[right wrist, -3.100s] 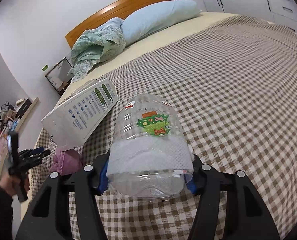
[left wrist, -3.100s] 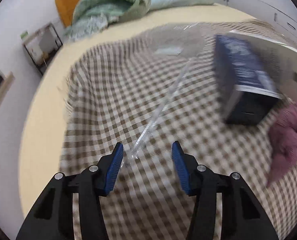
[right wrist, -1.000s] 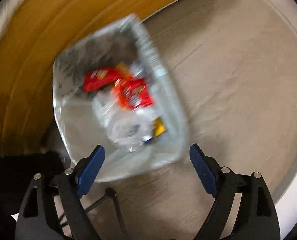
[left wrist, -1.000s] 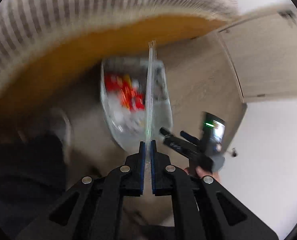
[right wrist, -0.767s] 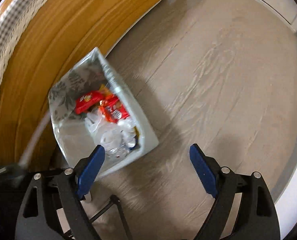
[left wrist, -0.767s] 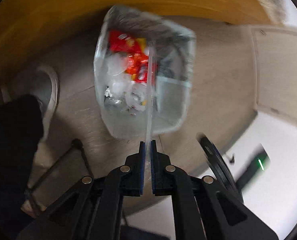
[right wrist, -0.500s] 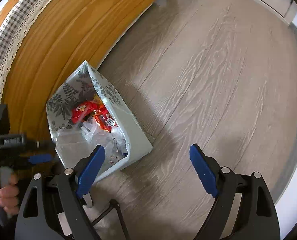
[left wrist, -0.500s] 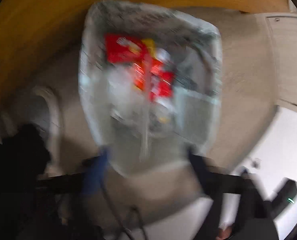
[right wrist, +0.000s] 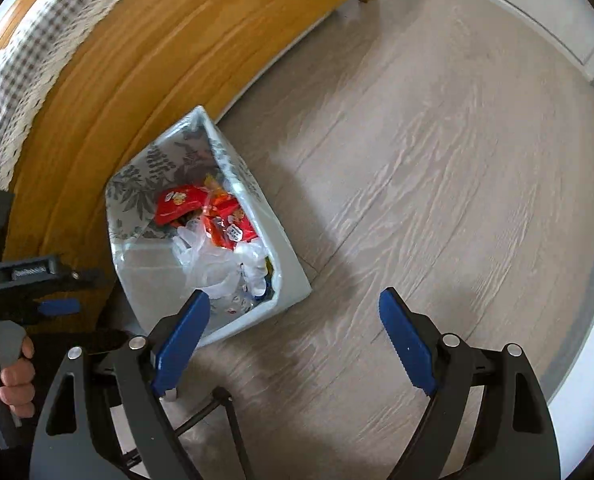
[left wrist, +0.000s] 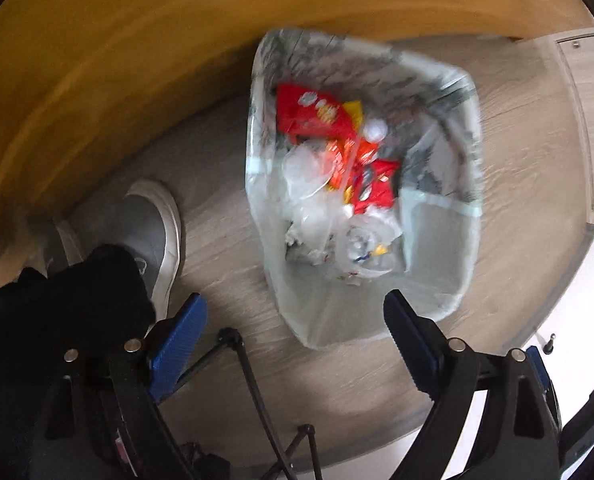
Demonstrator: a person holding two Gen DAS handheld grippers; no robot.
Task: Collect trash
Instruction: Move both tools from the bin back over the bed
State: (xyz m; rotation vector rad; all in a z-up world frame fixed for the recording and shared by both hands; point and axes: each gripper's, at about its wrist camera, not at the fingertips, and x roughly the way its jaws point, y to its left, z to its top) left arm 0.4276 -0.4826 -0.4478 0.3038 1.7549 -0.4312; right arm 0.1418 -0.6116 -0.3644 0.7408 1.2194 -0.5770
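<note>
A pale trash bin (left wrist: 437, 248) with a leaf-print liner stands on the floor against the bed frame. Inside lie red snack wrappers (left wrist: 313, 116) and crumpled clear plastic (left wrist: 309, 184), and a clear strip lies across the wrappers. My left gripper (left wrist: 293, 300) points down over the bin's near rim, open, with nothing between its fingers. In the right wrist view the bin (right wrist: 289, 264) sits low and left, showing the same red wrappers (right wrist: 177, 202) and clear plastic (right wrist: 213, 260). My right gripper (right wrist: 293, 295) hangs open and empty above the floor, just right of the bin.
The wooden bed frame (right wrist: 157, 60) runs behind the bin, with a checked bedspread (right wrist: 17, 72) hanging over it. A person's grey shoe (left wrist: 153, 232) stands left of the bin. Thin black stand legs (left wrist: 249, 368) lie near the bin. Bare wood floor (right wrist: 437, 160) stretches to the right.
My left gripper went from shut on a clear plastic strip to wide open; the strip now lies in the bin. The left gripper sank toward the bin. The right gripper drew back, still open.
</note>
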